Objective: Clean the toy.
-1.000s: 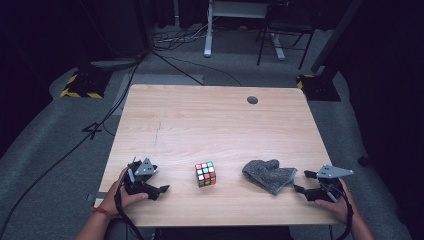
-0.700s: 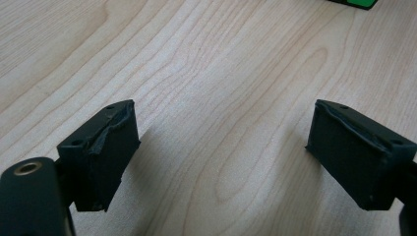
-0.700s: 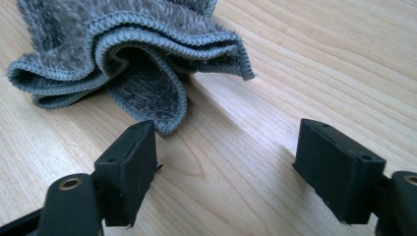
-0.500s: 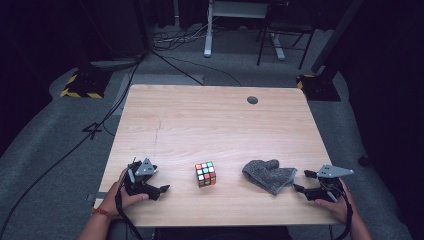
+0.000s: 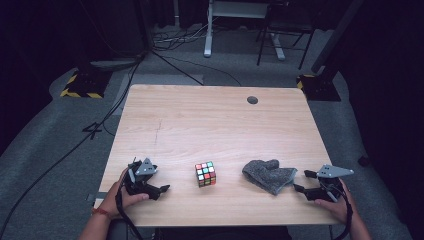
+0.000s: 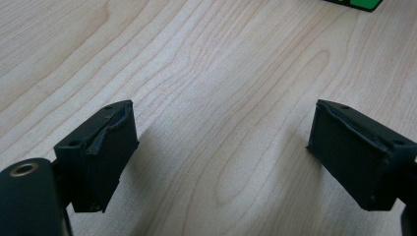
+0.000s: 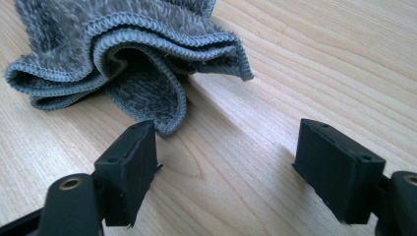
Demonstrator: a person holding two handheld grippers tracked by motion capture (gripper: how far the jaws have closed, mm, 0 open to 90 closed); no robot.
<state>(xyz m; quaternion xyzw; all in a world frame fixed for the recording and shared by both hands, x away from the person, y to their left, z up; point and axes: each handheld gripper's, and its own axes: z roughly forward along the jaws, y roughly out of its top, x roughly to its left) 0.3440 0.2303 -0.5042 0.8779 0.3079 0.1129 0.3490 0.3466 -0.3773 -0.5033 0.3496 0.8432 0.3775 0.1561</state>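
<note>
A colourful puzzle cube (image 5: 205,173) stands near the front middle of the wooden table (image 5: 215,120). To its right lies a crumpled grey cloth (image 5: 269,175). My left gripper (image 5: 161,189) rests at the front left, pointing right toward the cube, open over bare wood (image 6: 221,132); a green edge of the cube (image 6: 356,4) peeks in at the top of the left gripper view. My right gripper (image 5: 301,181) rests at the front right, open, pointing left at the cloth. In the right gripper view (image 7: 223,164) a fold of the cloth (image 7: 123,54) lies just beyond the left jaw, with nothing between the pads.
A round dark cable port (image 5: 252,100) sits near the table's far right edge. Beyond the table, cables (image 5: 170,47), a stand base with yellow-black striped tape (image 5: 80,85) and desk legs (image 5: 207,30) stand on the grey floor.
</note>
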